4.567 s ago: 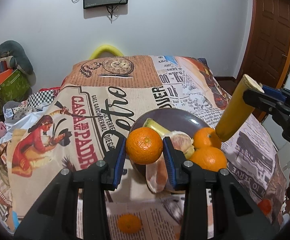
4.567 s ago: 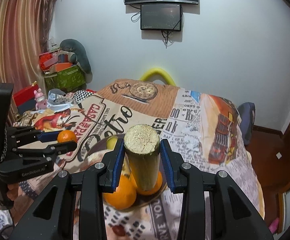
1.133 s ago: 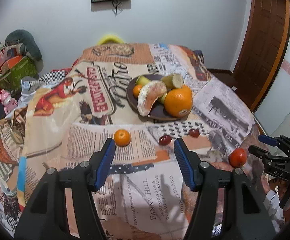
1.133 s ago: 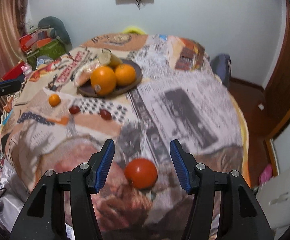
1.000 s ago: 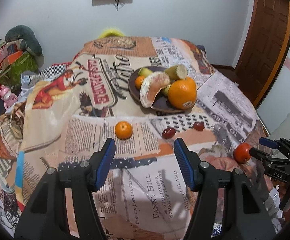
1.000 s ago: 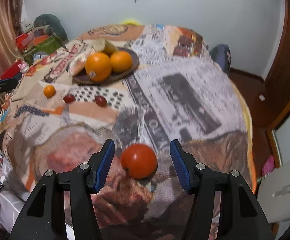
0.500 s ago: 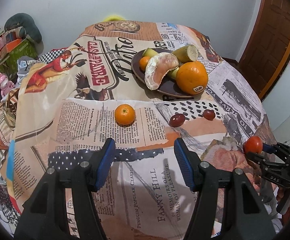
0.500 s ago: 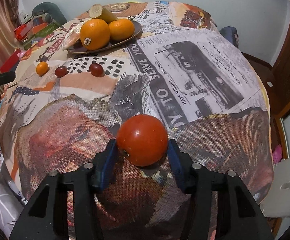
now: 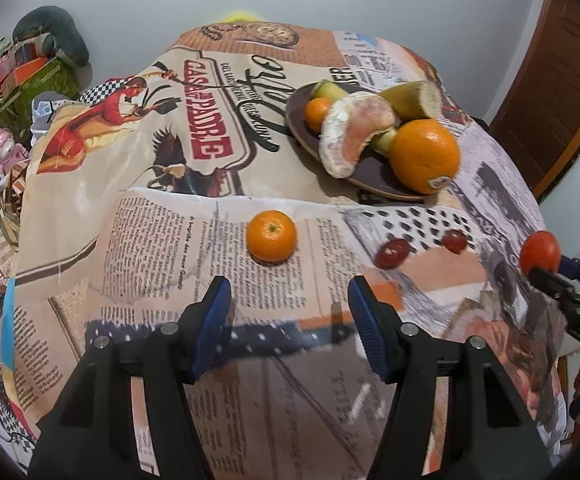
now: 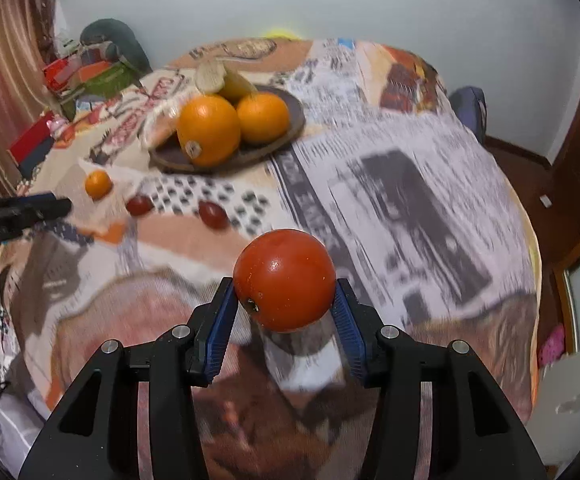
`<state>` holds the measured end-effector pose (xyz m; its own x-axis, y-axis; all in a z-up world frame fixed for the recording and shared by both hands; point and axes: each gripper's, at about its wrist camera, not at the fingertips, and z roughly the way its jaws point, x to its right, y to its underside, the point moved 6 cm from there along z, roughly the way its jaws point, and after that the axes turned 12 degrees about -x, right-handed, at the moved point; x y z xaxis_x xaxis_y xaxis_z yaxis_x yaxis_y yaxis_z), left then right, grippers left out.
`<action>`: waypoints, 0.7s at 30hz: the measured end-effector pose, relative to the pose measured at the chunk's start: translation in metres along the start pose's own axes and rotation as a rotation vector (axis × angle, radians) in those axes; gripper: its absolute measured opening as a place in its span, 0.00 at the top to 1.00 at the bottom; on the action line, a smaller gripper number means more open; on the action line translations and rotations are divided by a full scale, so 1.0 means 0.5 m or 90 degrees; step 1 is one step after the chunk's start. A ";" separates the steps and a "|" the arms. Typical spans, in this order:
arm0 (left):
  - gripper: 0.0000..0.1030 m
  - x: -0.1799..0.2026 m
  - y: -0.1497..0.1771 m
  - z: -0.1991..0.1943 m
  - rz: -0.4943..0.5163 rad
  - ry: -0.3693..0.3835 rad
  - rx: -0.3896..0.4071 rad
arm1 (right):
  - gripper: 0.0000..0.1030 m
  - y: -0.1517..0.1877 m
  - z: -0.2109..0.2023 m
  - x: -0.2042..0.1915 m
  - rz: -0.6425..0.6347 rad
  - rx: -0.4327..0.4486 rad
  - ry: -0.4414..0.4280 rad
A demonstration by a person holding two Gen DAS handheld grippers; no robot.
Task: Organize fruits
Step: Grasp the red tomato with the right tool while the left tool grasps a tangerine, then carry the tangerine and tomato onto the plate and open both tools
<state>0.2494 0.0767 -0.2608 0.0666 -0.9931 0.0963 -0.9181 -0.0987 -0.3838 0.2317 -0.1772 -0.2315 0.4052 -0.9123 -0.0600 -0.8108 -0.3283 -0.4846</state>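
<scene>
Right tongs [image 10: 285, 300] clamped on the tomato [image 10: 285, 280], lifted off the bench [image 10: 410, 184]. Left tongs [image 9: 288, 312] spread wide w/ nothing in them, small mandarin [image 9: 271, 235] just ahead at 12. Plate [image 9: 370, 166] of fruit sits approx 1 o'clock behind it.

Our left gripper [image 9: 288, 322] and right gripper [image 10: 284, 320] look alike: matte black plastic arms, angular and forked, each with triangular cut-outs low down. Ribbed blue pads [image 9: 212, 326] line the inner faces of the fingers. Round silver screws [image 10: 181, 331] sit on the knuckles, two per side. White lettering marks the right gripper's side, perhaps "DAS", though it is too small to be sure.
</scene>
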 end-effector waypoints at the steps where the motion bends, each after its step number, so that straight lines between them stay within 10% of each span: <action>1: 0.41 -0.005 -0.007 0.007 -0.003 -0.003 -0.001 | 0.56 -0.009 0.000 -0.005 -0.005 0.005 -0.002; 21: 0.68 -0.031 -0.075 0.072 -0.014 0.014 -0.005 | 0.56 -0.065 0.032 -0.021 -0.021 0.013 -0.017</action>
<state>0.2969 0.0937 -0.2808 0.0786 -0.9891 0.1249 -0.9197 -0.1202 -0.3737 0.2607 -0.1529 -0.2289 0.4435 -0.8938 -0.0663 -0.7875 -0.3532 -0.5051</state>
